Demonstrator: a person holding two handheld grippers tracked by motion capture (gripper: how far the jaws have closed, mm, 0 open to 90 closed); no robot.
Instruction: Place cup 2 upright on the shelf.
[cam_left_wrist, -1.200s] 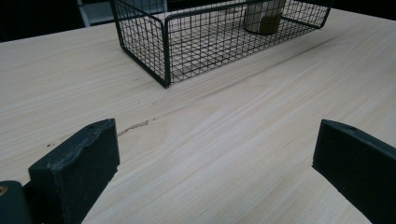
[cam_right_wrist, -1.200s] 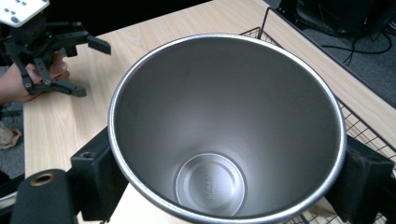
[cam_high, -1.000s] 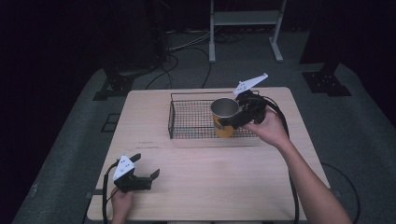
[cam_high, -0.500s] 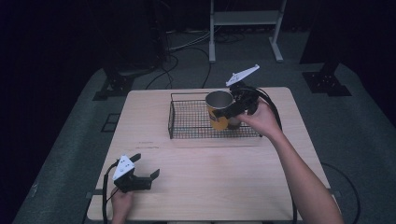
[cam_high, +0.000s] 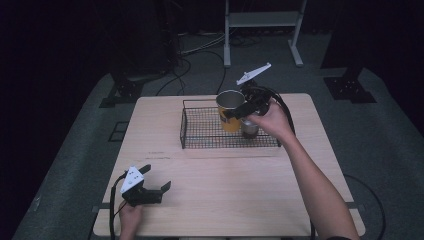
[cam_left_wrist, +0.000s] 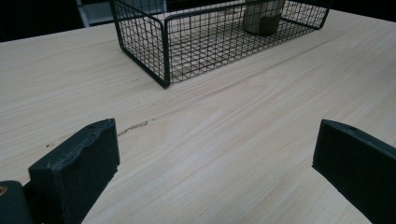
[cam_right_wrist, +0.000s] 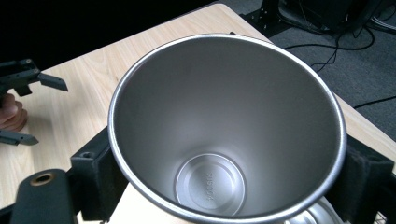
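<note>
Right gripper view looks straight down into the steel cup (cam_right_wrist: 227, 135), empty, stamped base visible, with a black jaw pressed against each side of its wall; high view adds that the cup has a yellow outside (cam_high: 229, 111) and is lifted above the wire basket (cam_high: 200, 132), tilted slightly. Right gripper (cam_high: 246, 107) is clamped on the cup, held over the basket's right half. A second smaller metal cup (cam_high: 249, 128) stands in the basket just below the hand; left gripper view shows it through the mesh (cam_left_wrist: 261, 17). Left gripper (cam_high: 150, 187) rests on the table (cam_high: 240, 190) near the front left edge, jaws spread wide, nothing between them, well apart from the basket.
</note>
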